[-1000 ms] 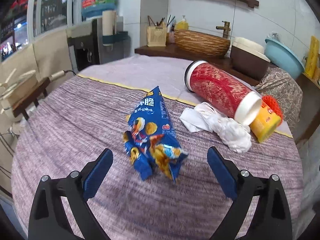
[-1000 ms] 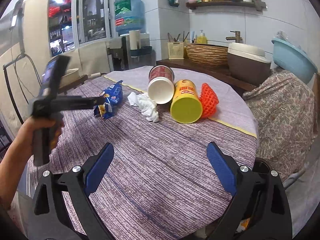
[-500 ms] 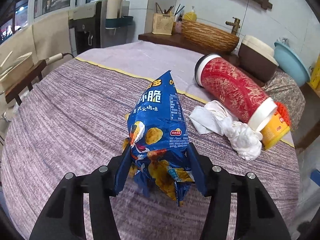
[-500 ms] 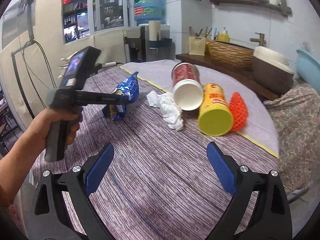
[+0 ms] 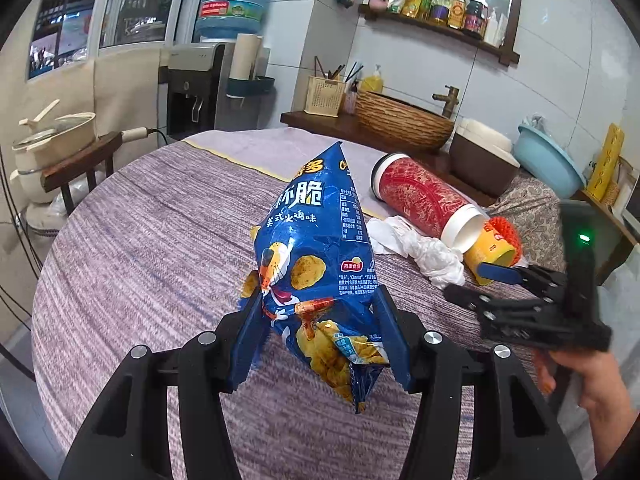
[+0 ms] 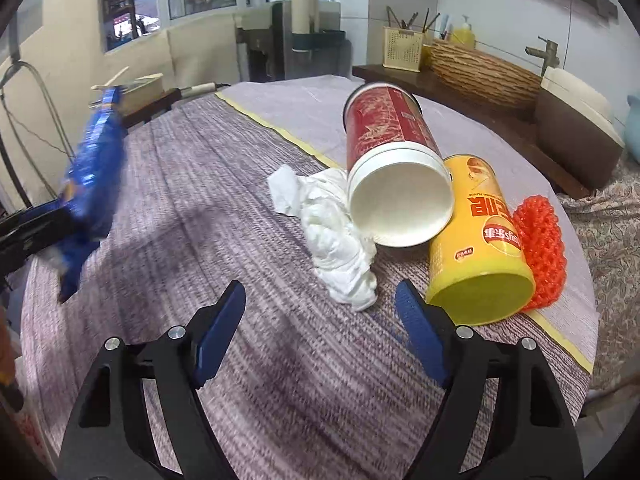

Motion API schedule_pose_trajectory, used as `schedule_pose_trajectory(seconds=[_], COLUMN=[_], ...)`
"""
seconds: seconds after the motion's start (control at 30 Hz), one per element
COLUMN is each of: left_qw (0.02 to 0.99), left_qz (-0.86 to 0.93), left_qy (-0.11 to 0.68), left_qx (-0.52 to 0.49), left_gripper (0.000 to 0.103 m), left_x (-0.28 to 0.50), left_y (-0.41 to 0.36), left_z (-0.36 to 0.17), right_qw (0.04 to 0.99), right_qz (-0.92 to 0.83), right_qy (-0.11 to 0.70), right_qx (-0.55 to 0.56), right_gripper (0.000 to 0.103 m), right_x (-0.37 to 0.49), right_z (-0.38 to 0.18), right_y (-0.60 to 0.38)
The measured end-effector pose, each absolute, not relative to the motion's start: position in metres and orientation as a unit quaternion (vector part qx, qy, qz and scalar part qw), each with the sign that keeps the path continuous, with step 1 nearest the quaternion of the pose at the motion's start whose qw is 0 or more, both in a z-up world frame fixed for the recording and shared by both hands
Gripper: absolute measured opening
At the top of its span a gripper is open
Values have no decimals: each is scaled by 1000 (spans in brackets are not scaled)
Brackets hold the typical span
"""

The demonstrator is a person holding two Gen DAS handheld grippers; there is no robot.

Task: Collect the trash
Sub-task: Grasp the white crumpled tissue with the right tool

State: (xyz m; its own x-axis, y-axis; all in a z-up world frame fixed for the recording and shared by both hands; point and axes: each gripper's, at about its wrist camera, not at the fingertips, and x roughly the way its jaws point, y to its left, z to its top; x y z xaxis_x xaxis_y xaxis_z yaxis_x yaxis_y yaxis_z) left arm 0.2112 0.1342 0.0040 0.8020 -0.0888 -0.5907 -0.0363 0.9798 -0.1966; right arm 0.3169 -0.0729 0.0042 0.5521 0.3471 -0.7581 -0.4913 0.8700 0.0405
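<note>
My left gripper (image 5: 318, 326) is shut on a blue chip bag (image 5: 316, 248) and holds it above the purple tablecloth (image 5: 140, 240); the bag also shows blurred at the left of the right wrist view (image 6: 92, 184). My right gripper (image 6: 320, 320) is open just in front of a crumpled white tissue (image 6: 336, 232). Behind the tissue lie a red tube (image 6: 388, 140) with a white open end, a yellow chip can (image 6: 480, 236) and an orange foam net (image 6: 540, 240). The same pile shows in the left wrist view: tissue (image 5: 424, 252), red tube (image 5: 420, 196).
The round table's edge (image 6: 568, 356) runs close on the right, with a patterned cloth beyond. A counter behind holds a wicker basket (image 5: 400, 120), a brown box and a blue basin (image 5: 548, 160). A pot (image 5: 52, 136) stands on a stool at the left.
My left gripper has lifted the blue chip bag off the table. My right gripper has moved forward to the tissue and narrowed somewhat, still open.
</note>
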Motion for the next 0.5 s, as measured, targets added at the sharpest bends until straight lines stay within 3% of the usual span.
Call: schedule_pose_trajectory(seconds=[0.3,0.4,0.43,0.5], left_qw=[949,948,948,948], left_qz=[-10,-9,-7,-6], left_qy=[305,307,307,305], left_qx=[-82,-85,-86,-90], left_gripper=[54,54,54,54], left_x=[186,183,181,176], left_y=[129,130,130,130], left_z=[2,-1,-1,-1], right_qw=[864,861,863,862], right_qz=[213,217,212,218], right_qy=[447,455,451,452], right_qx=[-89,-74,-77,-71], right_gripper=[61,46,31,25], right_x=[354,358,357,356], right_z=[-20,-25,-25,-25], right_y=[-57,-57,-57,-59])
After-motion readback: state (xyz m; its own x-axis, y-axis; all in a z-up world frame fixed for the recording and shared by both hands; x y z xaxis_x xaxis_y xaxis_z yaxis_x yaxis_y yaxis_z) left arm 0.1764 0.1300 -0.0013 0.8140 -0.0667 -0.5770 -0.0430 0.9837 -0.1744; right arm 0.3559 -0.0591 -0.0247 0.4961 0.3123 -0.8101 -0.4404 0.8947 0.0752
